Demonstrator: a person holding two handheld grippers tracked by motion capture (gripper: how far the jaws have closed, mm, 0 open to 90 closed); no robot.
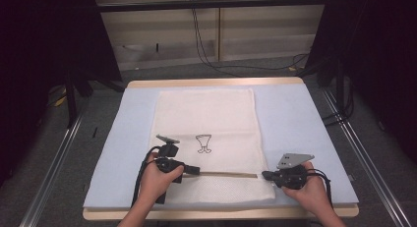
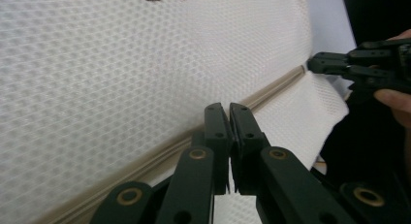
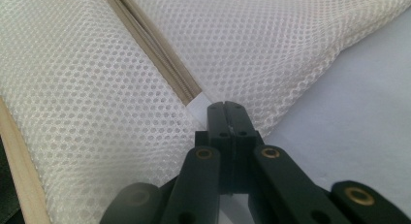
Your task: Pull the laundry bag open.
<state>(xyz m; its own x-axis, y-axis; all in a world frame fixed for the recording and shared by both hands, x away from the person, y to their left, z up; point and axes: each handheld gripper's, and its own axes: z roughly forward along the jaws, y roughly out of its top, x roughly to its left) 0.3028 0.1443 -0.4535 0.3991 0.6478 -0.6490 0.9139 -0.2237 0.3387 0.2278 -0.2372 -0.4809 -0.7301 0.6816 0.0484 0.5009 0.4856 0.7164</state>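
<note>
One mesh bag (image 1: 206,138) lies mid-frame on the desk (image 1: 295,114); two tools, left (image 1: 196,170) and right (image 1: 266,175), pinch its zipper (image 1: 226,174)

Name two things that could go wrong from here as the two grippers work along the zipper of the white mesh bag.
1. The left gripper, fingers shut at the zipper, may catch the mesh bag instead and snag it.
2. The right gripper pinches the bag's end near the table edge; if it slips, the bag could bunch up on the blue mat.
</note>
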